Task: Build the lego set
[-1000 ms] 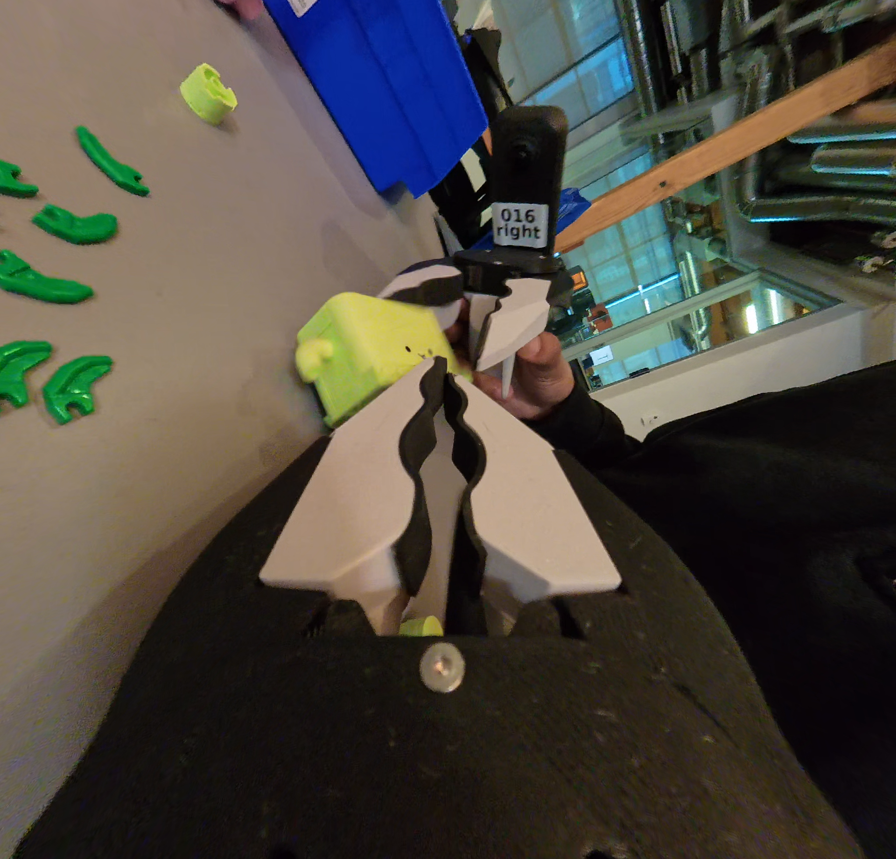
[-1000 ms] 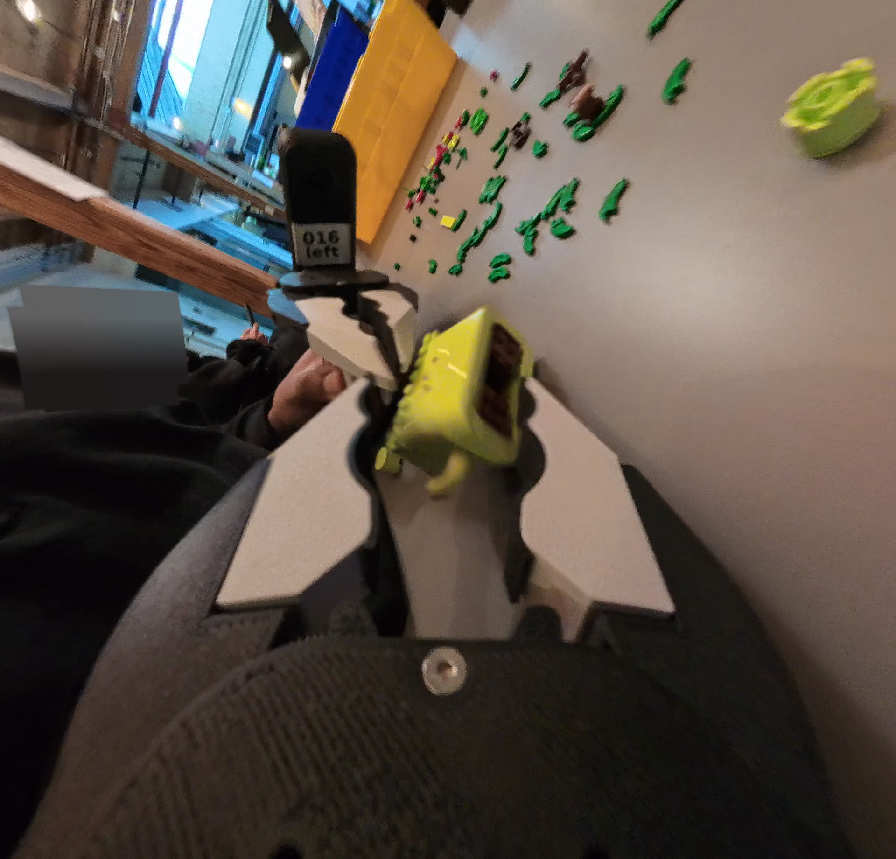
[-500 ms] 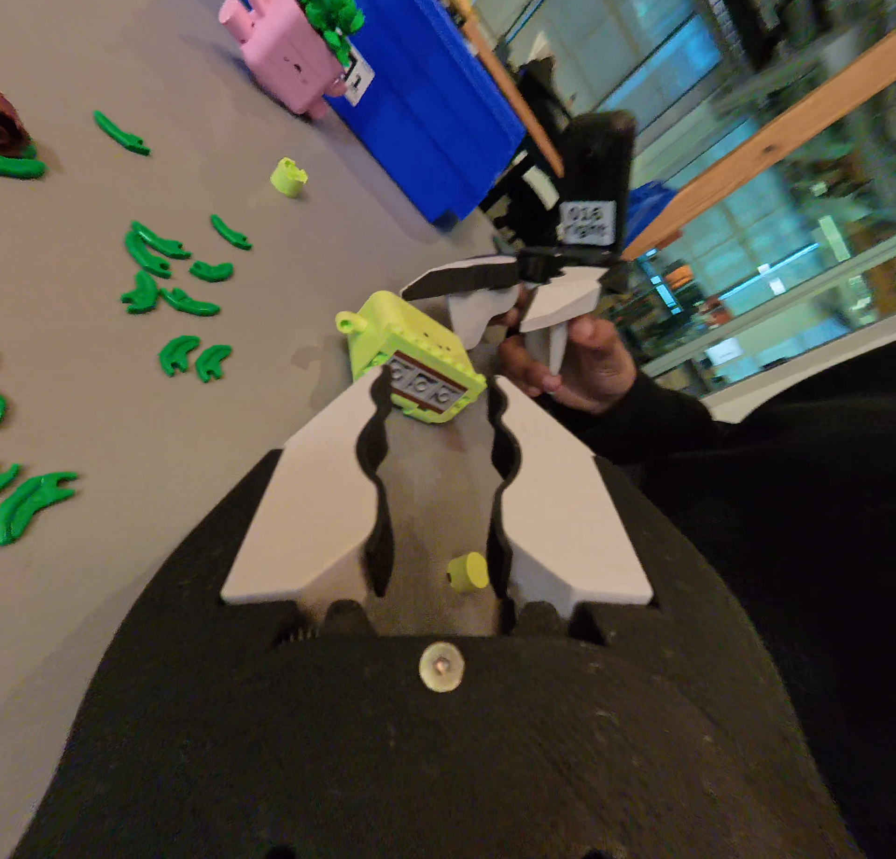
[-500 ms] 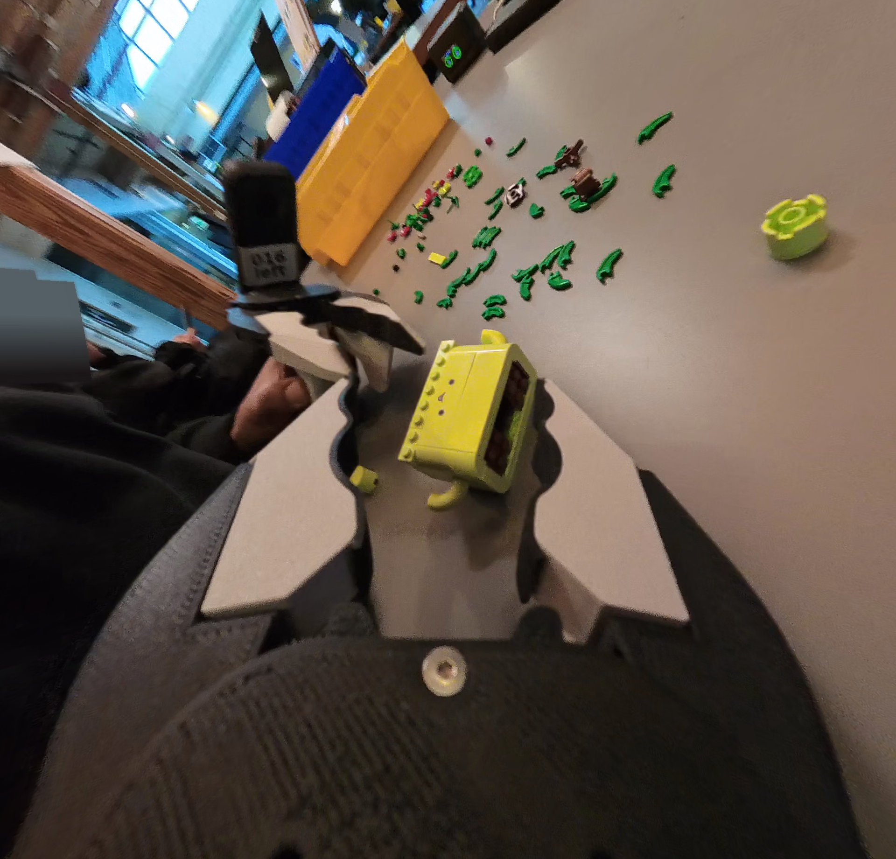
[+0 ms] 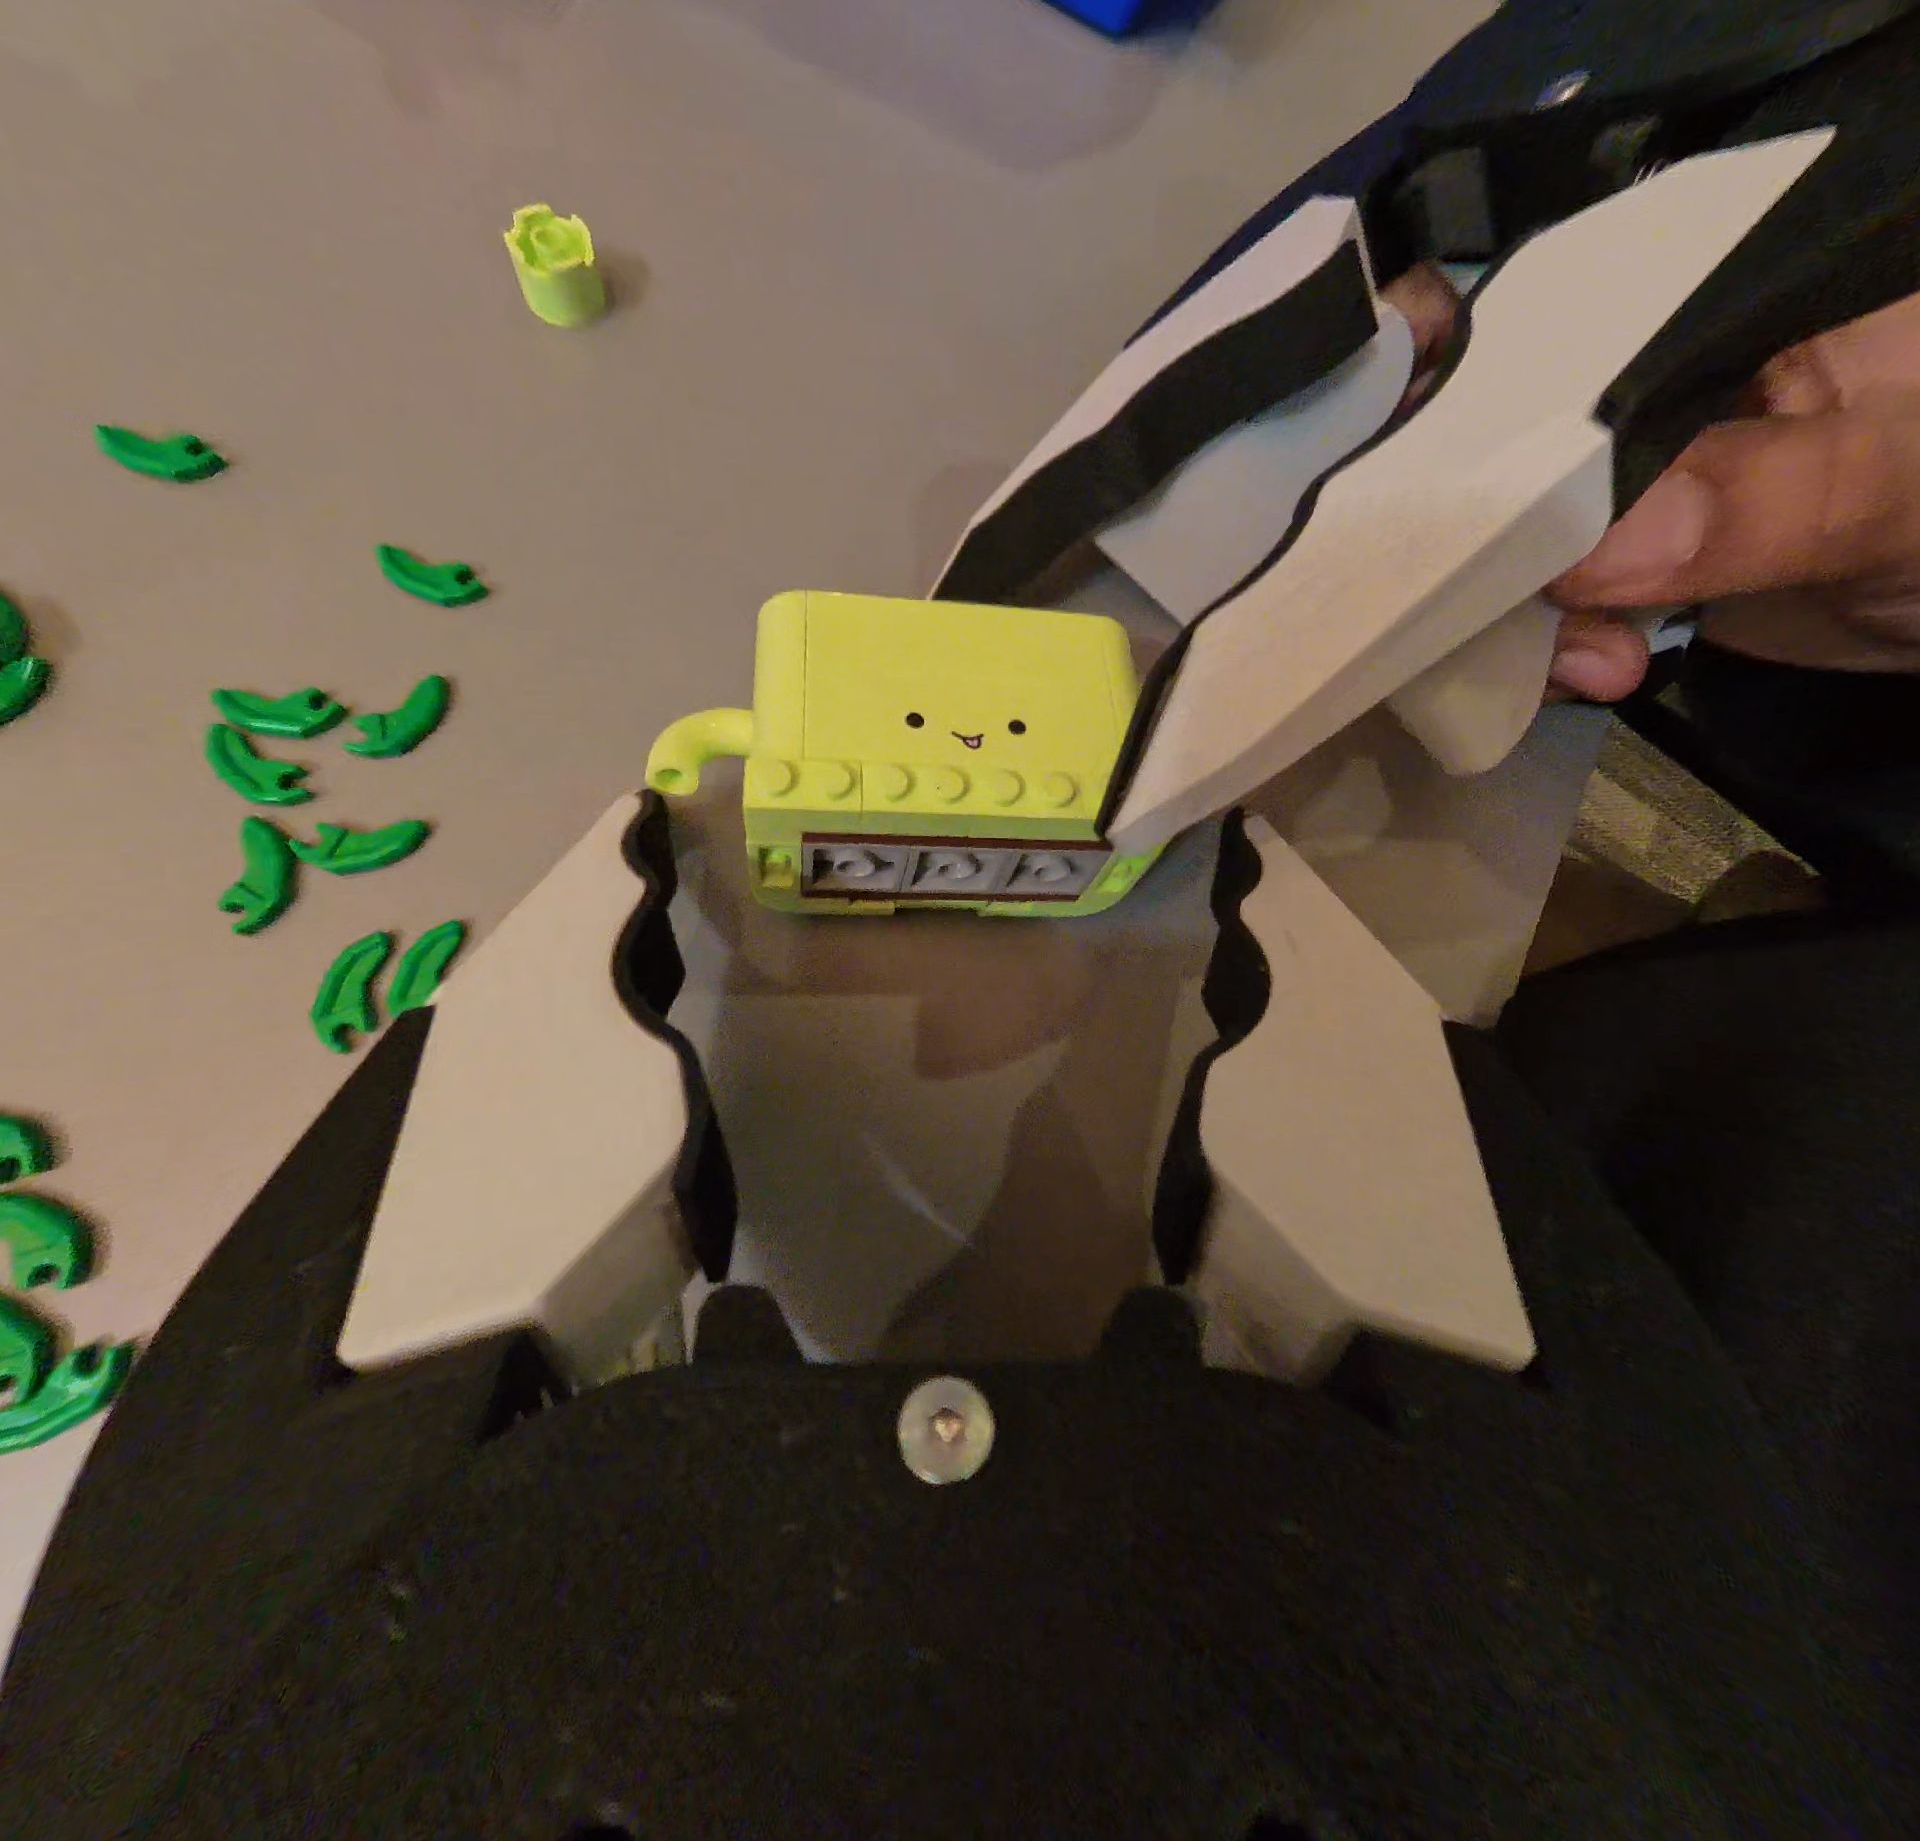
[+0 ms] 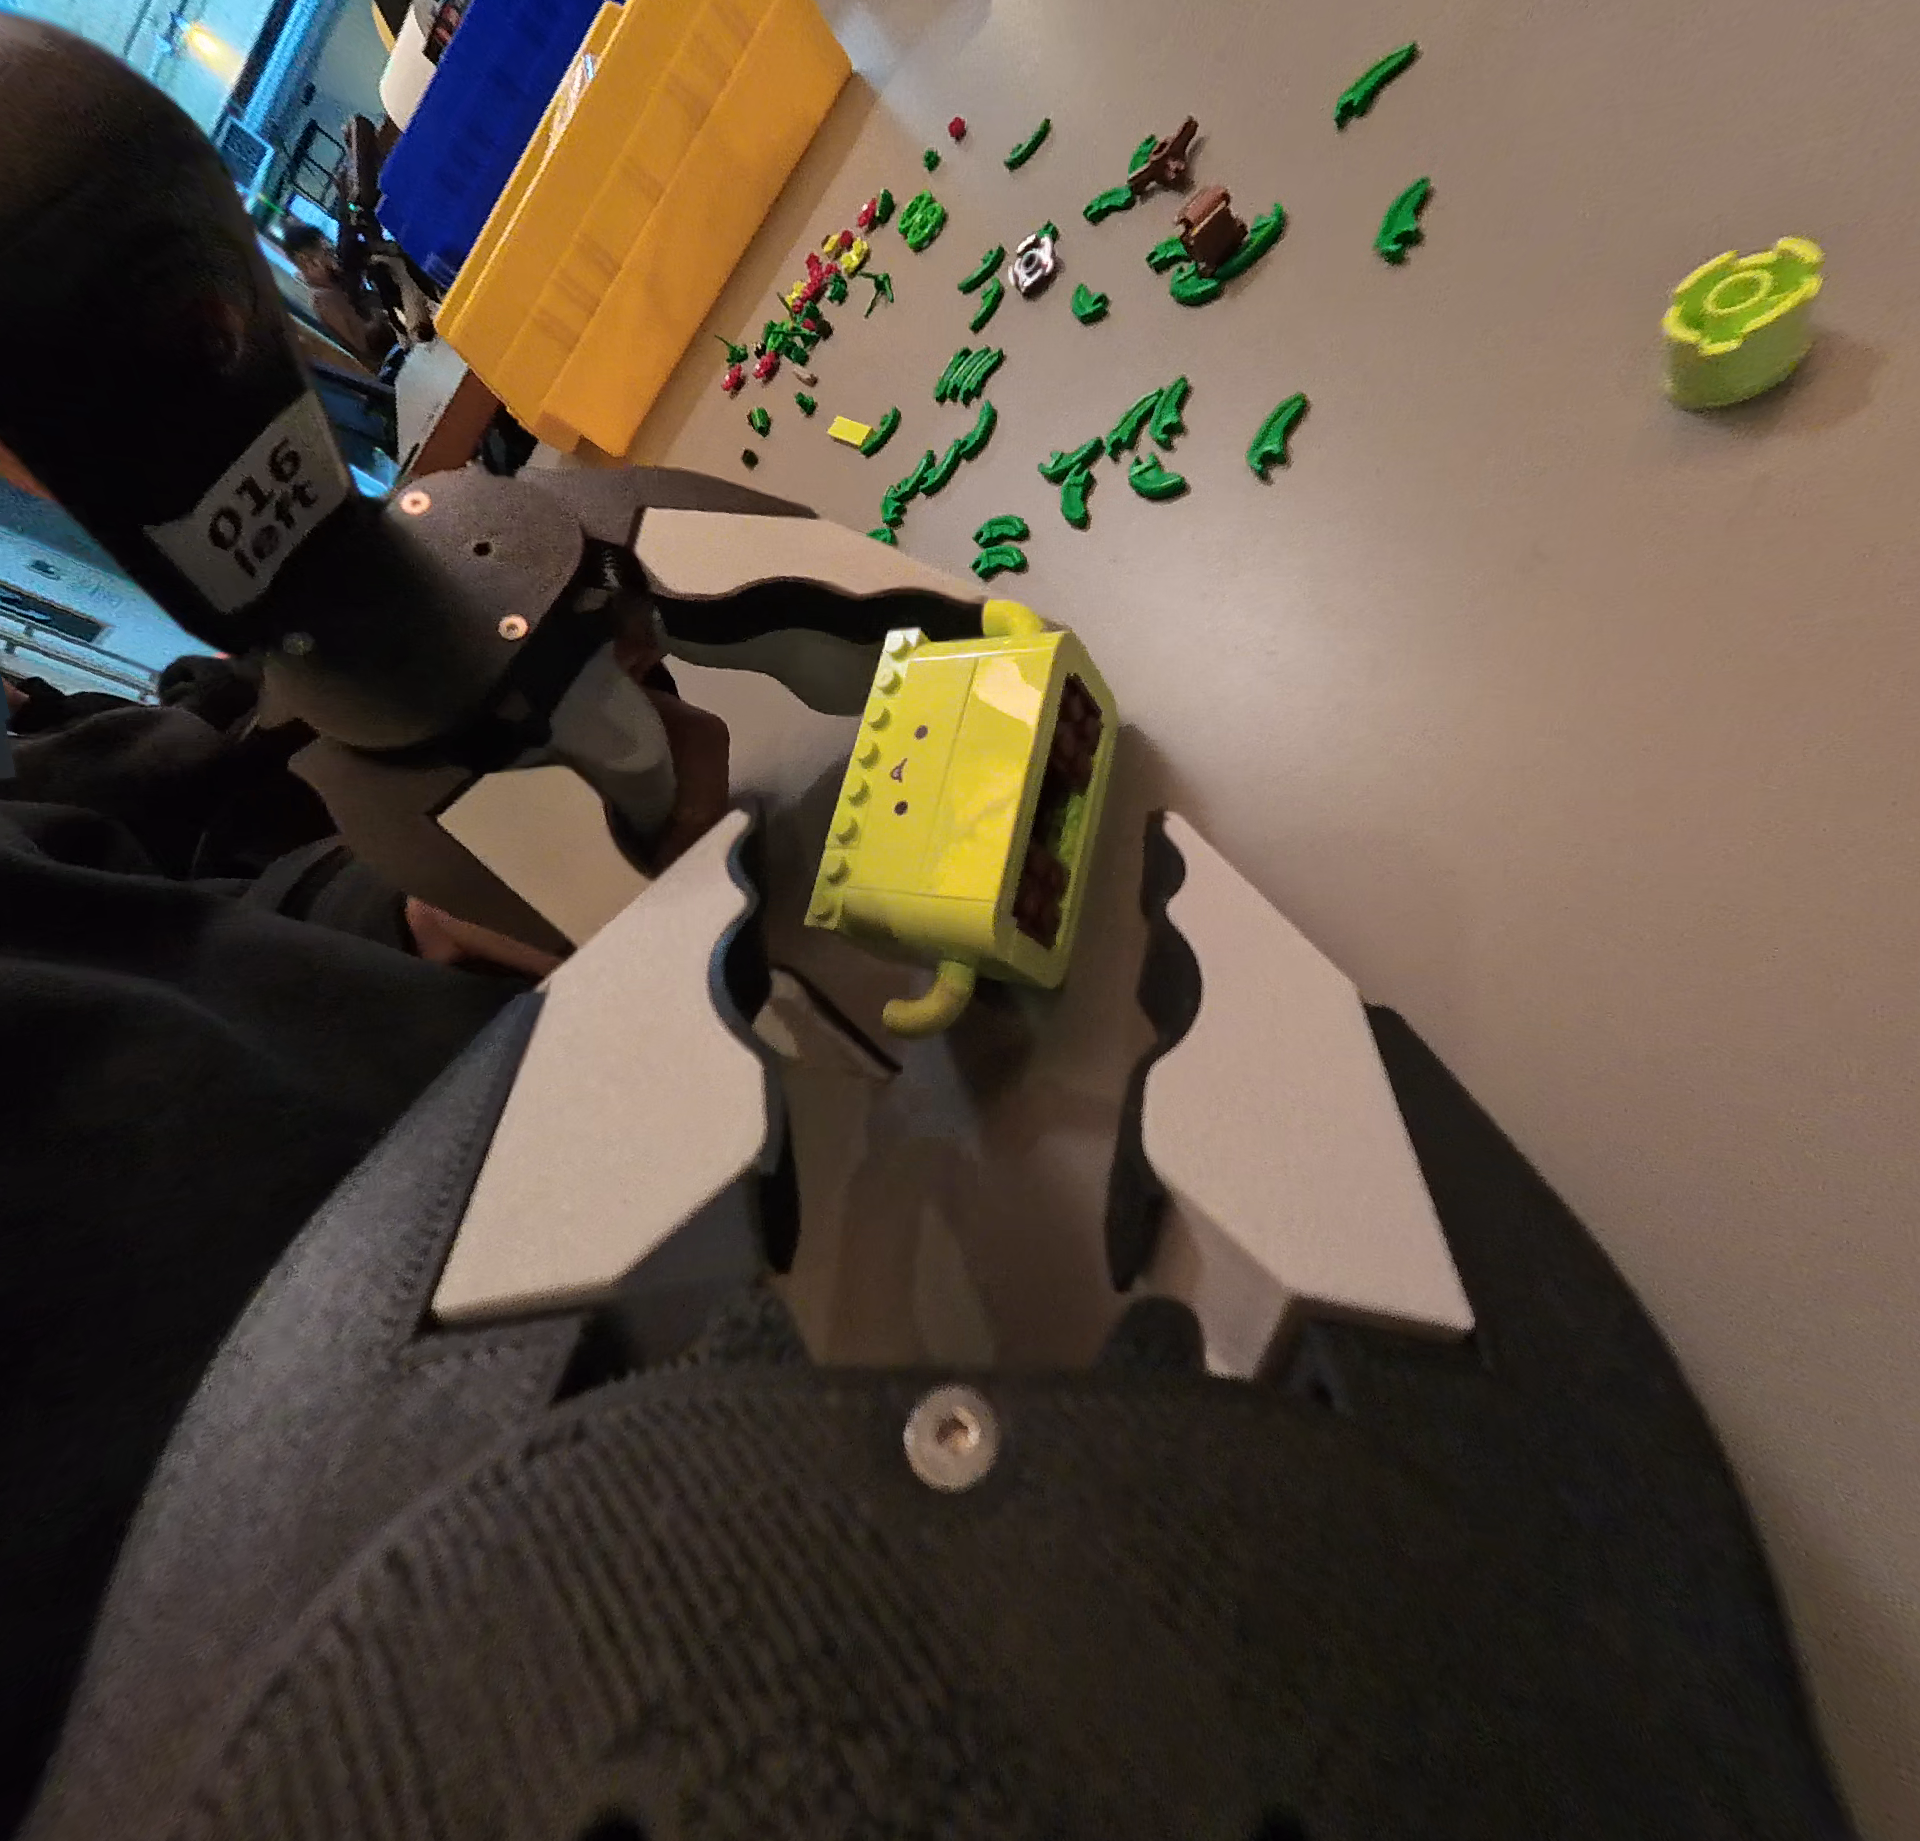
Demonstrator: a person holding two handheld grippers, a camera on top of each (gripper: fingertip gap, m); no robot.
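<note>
- Lego body, the lime-green block with a small printed face and a curled arm on its side, now lies on the grey table just ahead of both grippers; a second ago it was lifted off the table, wedged between the two tools.
- Left gripper was pinched nearly shut a second ago; its fingers are now spread wide and hold nothing, with the block at 12 o'clock just beyond the tips.
- Right gripper has let go too: a second ago it clasped the block, and now its fingers stand well apart around it. In the left wrist view one of its fingers comes in from 2 o'clock and seems to touch the block's right edge; whether it presses there I cannot tell.
- Small lime stud seen half a second ago on the table between the left fingers is no longer in view, so where it went is unclear.
- Lime round piece sits well apart at 11 o'clock in the left wrist view, and green leaf pieces lie scattered at 9 o'clock.
- Judging from this, the block has been set down as a base, and both tools are free to fetch the next part.
</note>
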